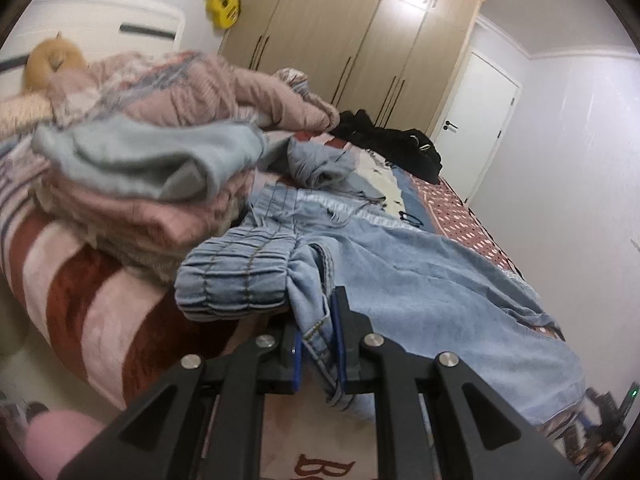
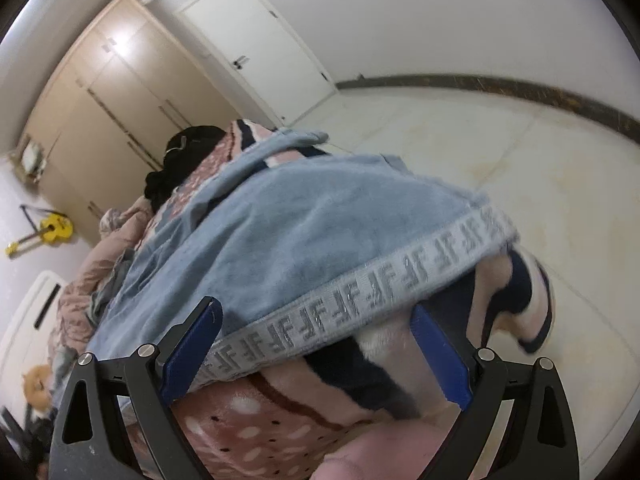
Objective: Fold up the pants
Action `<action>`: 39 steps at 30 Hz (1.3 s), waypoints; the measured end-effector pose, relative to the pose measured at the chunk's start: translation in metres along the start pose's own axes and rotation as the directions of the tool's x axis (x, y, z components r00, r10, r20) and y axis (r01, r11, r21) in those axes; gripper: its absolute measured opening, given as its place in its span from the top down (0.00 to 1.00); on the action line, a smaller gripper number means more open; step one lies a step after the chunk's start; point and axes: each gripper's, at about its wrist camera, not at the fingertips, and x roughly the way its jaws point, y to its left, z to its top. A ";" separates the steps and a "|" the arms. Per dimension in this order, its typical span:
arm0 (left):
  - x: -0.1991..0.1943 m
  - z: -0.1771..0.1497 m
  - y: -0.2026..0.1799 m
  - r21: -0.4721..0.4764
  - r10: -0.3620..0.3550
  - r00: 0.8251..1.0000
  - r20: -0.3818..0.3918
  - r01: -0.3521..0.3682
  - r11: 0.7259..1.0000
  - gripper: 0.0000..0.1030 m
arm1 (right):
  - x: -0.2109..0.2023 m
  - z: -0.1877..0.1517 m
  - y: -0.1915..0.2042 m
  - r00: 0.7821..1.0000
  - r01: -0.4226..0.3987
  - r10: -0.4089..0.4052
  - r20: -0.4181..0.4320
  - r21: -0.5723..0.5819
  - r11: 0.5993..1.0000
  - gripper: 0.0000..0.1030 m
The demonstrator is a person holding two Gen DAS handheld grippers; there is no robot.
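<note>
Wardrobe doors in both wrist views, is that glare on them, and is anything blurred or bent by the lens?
Left wrist view: a bright glare patch sits high on the wardrobe; the folded clothes pile looks smeared, while the jeans pinched in the left claw stay sharper. Right wrist view: the same glare on the wardrobe; the baseboard bows with fisheye distortion.

Pants (image 1: 420, 276): pale blue denim, matt, faded; elastic waistband (image 1: 232, 276) ribbed and puckered; side stripe (image 2: 360, 292), centre of right view, woven tape with grey lettering. Blanket (image 1: 92, 312), lower left: plush fleece, fuzzy. Left gripper (image 1: 318, 344): matt black plastic, shiny metal pins, blue rubbery pads. Wardrobe (image 1: 352, 40), top centre: smooth wood laminate, slight sheen. Floor (image 2: 500, 152): glossy pale tile.
</note>
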 end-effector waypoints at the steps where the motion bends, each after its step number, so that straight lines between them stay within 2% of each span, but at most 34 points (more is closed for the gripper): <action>1: -0.002 0.001 0.001 0.000 -0.003 1.000 0.004 0.003 1.000 0.90 | -0.002 0.002 0.001 1.000 -0.009 0.009 0.010 -0.005 1.000 0.09; 2: -0.003 0.003 0.000 -0.001 -0.005 1.000 0.009 0.005 1.000 0.90 | -0.004 0.003 0.002 1.000 -0.013 0.013 0.017 -0.006 1.000 0.10; 5: -0.008 0.003 0.003 -0.005 -0.008 1.000 0.019 0.008 1.000 0.90 | -0.009 0.011 0.004 0.999 -0.013 0.014 0.051 -0.011 1.000 0.26; 7: -0.009 0.002 0.002 0.004 -0.002 1.000 0.016 0.002 1.000 0.90 | -0.009 0.013 0.008 0.998 -0.004 0.006 0.058 -0.036 0.999 0.29; 8: -0.009 0.002 0.002 0.008 -0.001 1.000 0.013 0.001 1.000 0.90 | -0.006 0.015 0.012 0.998 0.012 -0.009 0.056 -0.054 0.998 0.36; 9: -0.010 0.003 0.002 0.009 -0.004 1.000 0.012 0.004 1.000 0.90 | -0.004 0.016 0.015 0.998 0.029 -0.025 0.053 -0.066 0.997 0.52; 10: -0.010 0.005 0.001 0.012 -0.007 1.000 0.013 0.007 1.000 0.90 | -0.001 0.018 0.017 0.997 0.060 -0.056 0.049 -0.084 0.995 0.61; 11: -0.012 0.008 0.000 0.020 -0.011 1.000 0.014 0.010 1.000 0.90 | 0.000 0.020 0.020 0.995 0.087 -0.082 0.053 -0.104 0.991 0.77; 12: -0.013 0.010 -0.002 0.031 -0.014 1.000 0.016 0.013 0.999 0.90 | -0.001 0.022 0.024 0.994 0.099 -0.093 0.060 -0.121 0.988 0.88; 13: -0.013 0.015 -0.005 0.045 -0.012 1.000 0.018 0.011 0.999 0.90 | -0.002 0.027 0.030 0.992 0.111 -0.101 0.074 -0.154 0.982 0.91; 16: -0.010 0.032 -0.011 0.069 -0.018 1.000 0.010 0.017 0.997 0.90 | -0.004 0.039 0.053 0.991 0.110 -0.087 0.098 -0.252 0.962 0.92; 19: -0.003 0.051 -0.020 0.116 -0.009 1.000 0.001 0.009 0.993 0.90 | -0.006 0.060 0.085 0.990 0.110 -0.070 0.121 -0.369 0.923 0.93; 23: 0.009 0.078 -0.036 0.198 -0.003 1.000 -0.007 0.004 0.980 0.90 | -0.001 0.090 0.117 0.992 0.088 -0.037 0.121 -0.451 0.888 0.93; 27: 0.034 0.110 -0.046 0.214 0.015 0.998 -0.053 -0.003 0.977 0.90 | 0.015 0.125 0.149 0.993 0.085 -0.030 0.111 -0.533 0.842 0.93; 30: 0.061 0.131 -0.050 0.192 0.055 0.994 -0.097 -0.035 0.981 0.90 | 0.036 0.145 0.167 0.994 0.092 -0.043 0.100 -0.564 0.821 0.93; 34: 0.101 0.147 -0.059 0.231 0.099 0.987 -0.125 -0.068 0.971 0.90 | 0.077 0.176 0.178 0.994 0.112 -0.085 0.073 -0.562 0.820 0.94; 39: 0.151 0.158 -0.068 0.273 0.152 0.975 -0.164 -0.103 0.956 0.90 | 0.122 0.196 0.185 0.989 0.143 -0.134 0.059 -0.566 0.812 0.94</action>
